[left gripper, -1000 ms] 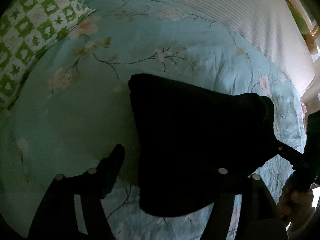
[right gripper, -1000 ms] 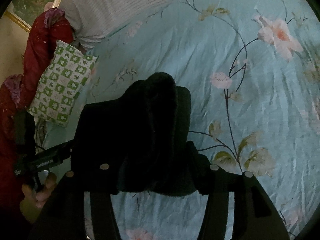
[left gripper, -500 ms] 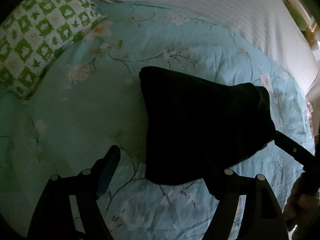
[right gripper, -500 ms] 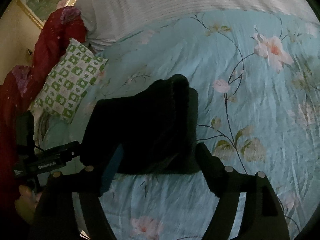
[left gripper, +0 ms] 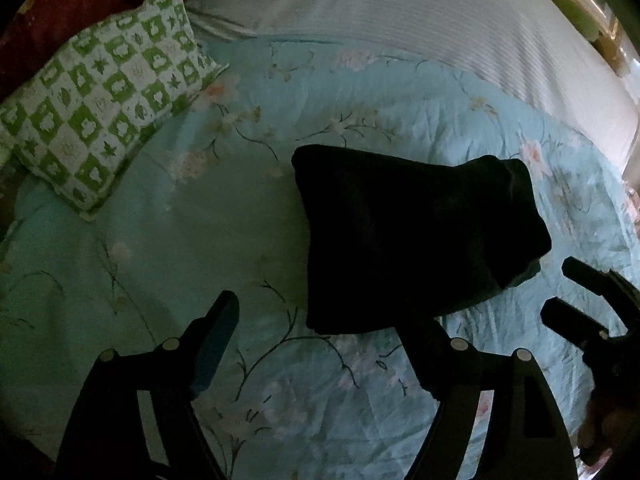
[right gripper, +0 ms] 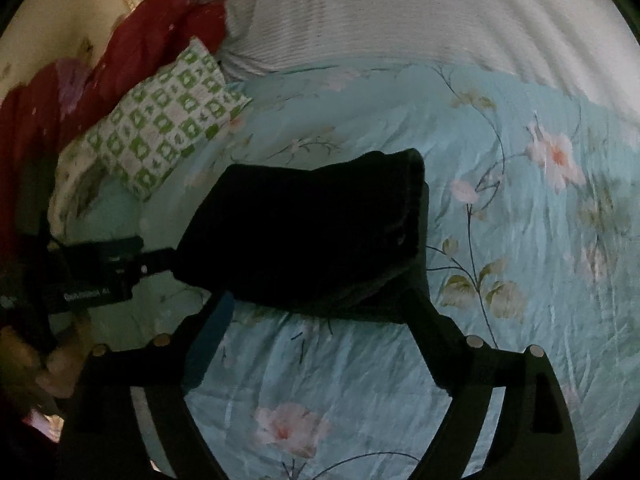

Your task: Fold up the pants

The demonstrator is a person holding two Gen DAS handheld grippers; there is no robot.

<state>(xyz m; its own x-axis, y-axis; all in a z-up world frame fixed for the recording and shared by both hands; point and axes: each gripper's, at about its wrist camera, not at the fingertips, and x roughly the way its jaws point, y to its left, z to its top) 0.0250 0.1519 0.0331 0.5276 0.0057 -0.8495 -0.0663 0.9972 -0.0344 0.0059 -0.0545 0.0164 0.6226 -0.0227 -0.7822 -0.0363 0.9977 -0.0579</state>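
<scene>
Spread over the bed is a pale blue flowered cover (left gripper: 400,400), and the pants (left gripper: 408,240) lie on it near the middle as a dark, squarish folded bundle, its thicker layered edge toward the right. Far to the left a green-and-white checked pillow (left gripper: 108,116) rests against a red blanket (right gripper: 120,60), well apart from the bundle; a white striped sheet (left gripper: 420,28) covers the far side of the bed.

As a judgement, the fold looks nearly or fully done. The risk from here is the stacked right edge slumping open, since the top layers sit loose, or a finger catching the cloth while drawing away and dragging a layer out of line.

On the left gripper (left gripper: 320,332) the fingers are spread wide and have just been opening, with nothing clamped; the right-hand finger overlaps the bundle's near edge in its own view, and contact cannot be told. The right gripper (right gripper: 320,312) is likewise spread wide, just opened, holding nothing, its fingers at the near edge of the pants.
</scene>
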